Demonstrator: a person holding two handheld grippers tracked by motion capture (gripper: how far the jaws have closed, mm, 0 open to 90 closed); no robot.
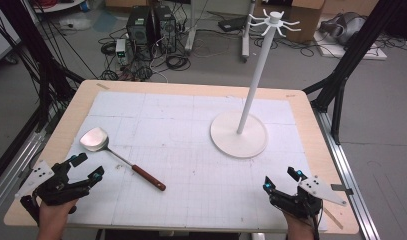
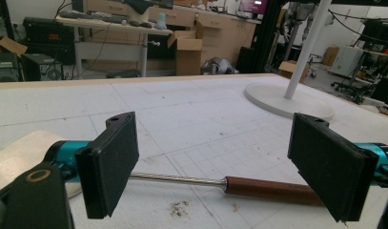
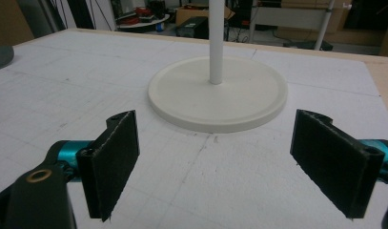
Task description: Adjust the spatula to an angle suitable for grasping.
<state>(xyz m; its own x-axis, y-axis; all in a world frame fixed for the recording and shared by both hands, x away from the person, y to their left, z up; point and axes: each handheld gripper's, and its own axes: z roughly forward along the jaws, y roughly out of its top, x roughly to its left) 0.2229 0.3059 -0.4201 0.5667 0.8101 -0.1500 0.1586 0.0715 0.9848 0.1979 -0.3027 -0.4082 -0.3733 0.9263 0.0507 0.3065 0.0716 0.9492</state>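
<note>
A spatula [image 1: 122, 158] is seen lying flat on the counter [image 1: 191, 150], blade to the far left and wooden handle [image 2: 272, 189] angled toward the near edge, just ahead of the left hand-held gripper [image 1: 85, 167], whose jaws are spread wide and empty. In the left gripper view the thin metal shaft [image 2: 177, 179] is framed between the jaws. The right hand-held gripper [image 1: 281, 179] is held near the front right corner, likewise spread and empty, well apart from the spatula and facing the base [image 3: 218, 93] of a white hook stand [image 1: 251, 90]. A slip is judged likely if the slim, round shaft is pinched rather than the handle: the blade's weight could rotate the tool. The stand could also be knocked if the spatula is swung wide. A hanging hole in the handle, if any, cannot be made out.
</note>
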